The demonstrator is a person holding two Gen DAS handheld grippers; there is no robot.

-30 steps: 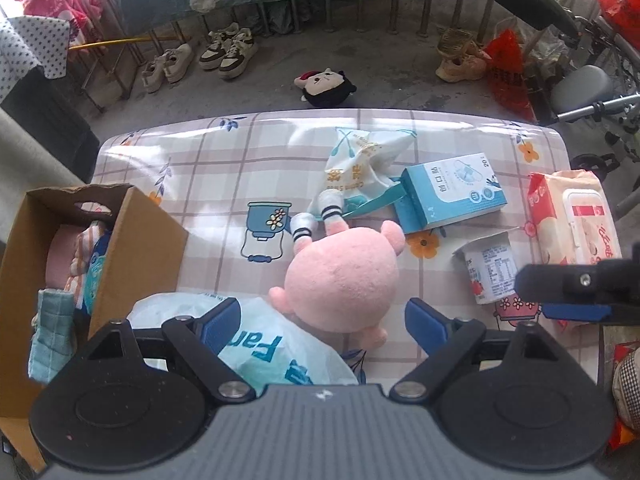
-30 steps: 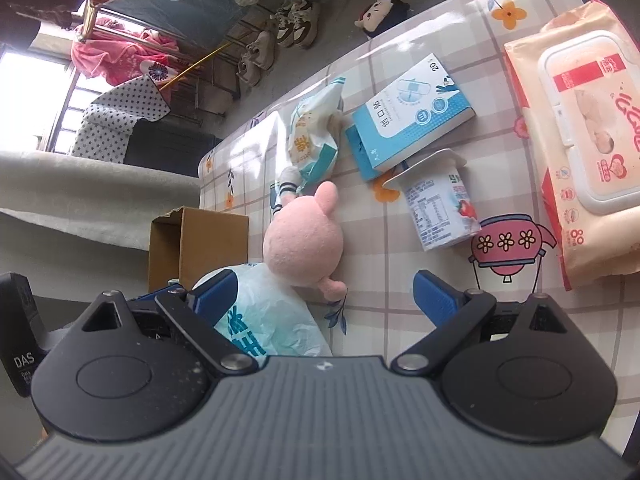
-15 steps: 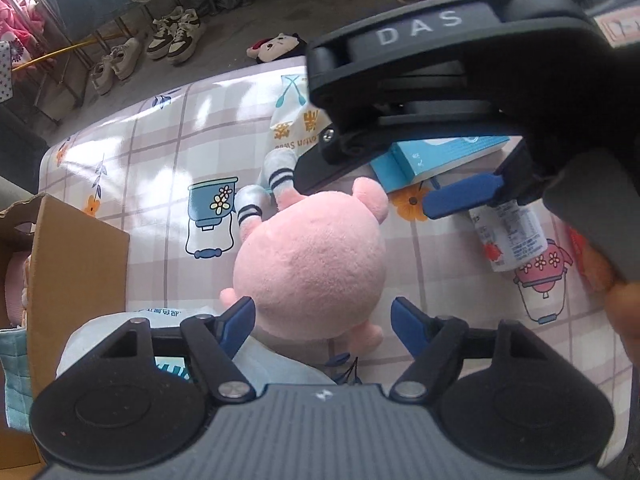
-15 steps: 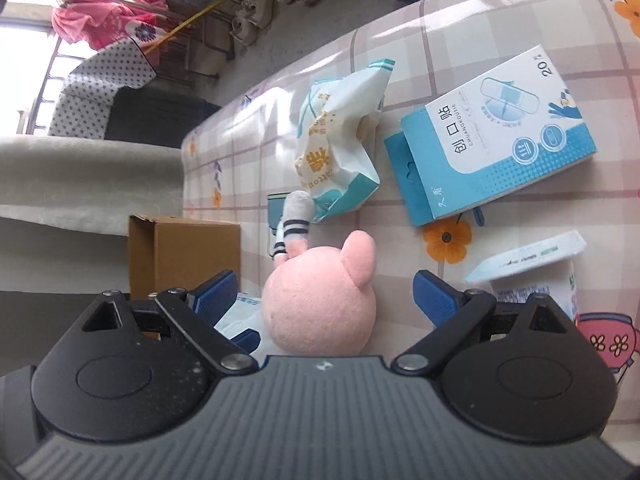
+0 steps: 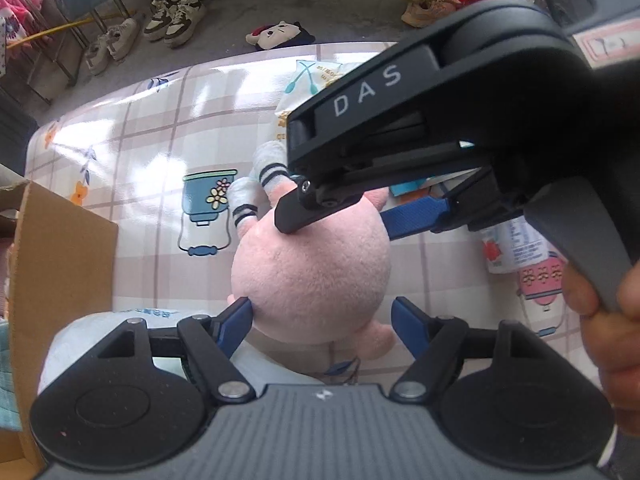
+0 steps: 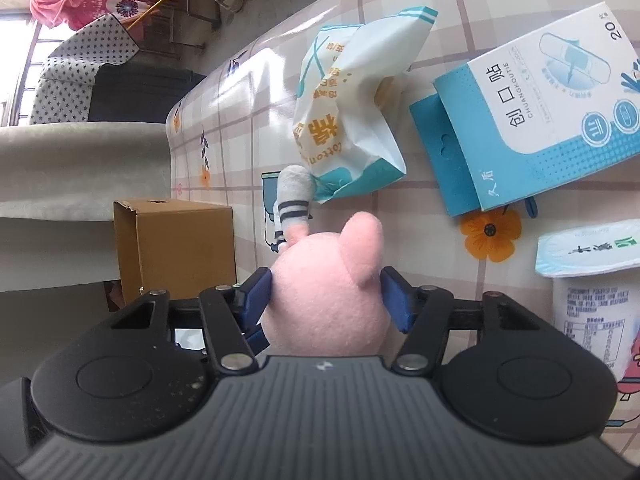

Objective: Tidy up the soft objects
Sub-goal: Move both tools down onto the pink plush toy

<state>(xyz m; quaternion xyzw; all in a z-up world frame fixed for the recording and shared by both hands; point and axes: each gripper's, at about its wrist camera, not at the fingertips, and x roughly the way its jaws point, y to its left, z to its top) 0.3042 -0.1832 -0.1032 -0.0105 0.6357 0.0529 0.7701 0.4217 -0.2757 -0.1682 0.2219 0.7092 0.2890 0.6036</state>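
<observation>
We have the pink plush toy [image 6: 328, 304] pinched between the right gripper [image 6: 326, 300] jaws, which have just been closing; it looks light and squashy, so we grip mid-body. Left gripper [image 5: 322, 314] stands wide around it.

The left wrist view looks steeply down on the pink plush toy [image 5: 312, 268] from close above; the right wrist view faces it lower, slanting (very near). Both share it.

Pink plush toy [image 5: 312, 264] on checked tablecloth

Round, soft, lying flat, striped-sock feet toward cotton pack [image 6: 348, 112]; white plastic bag [image 5: 120, 320] just beside.
</observation>
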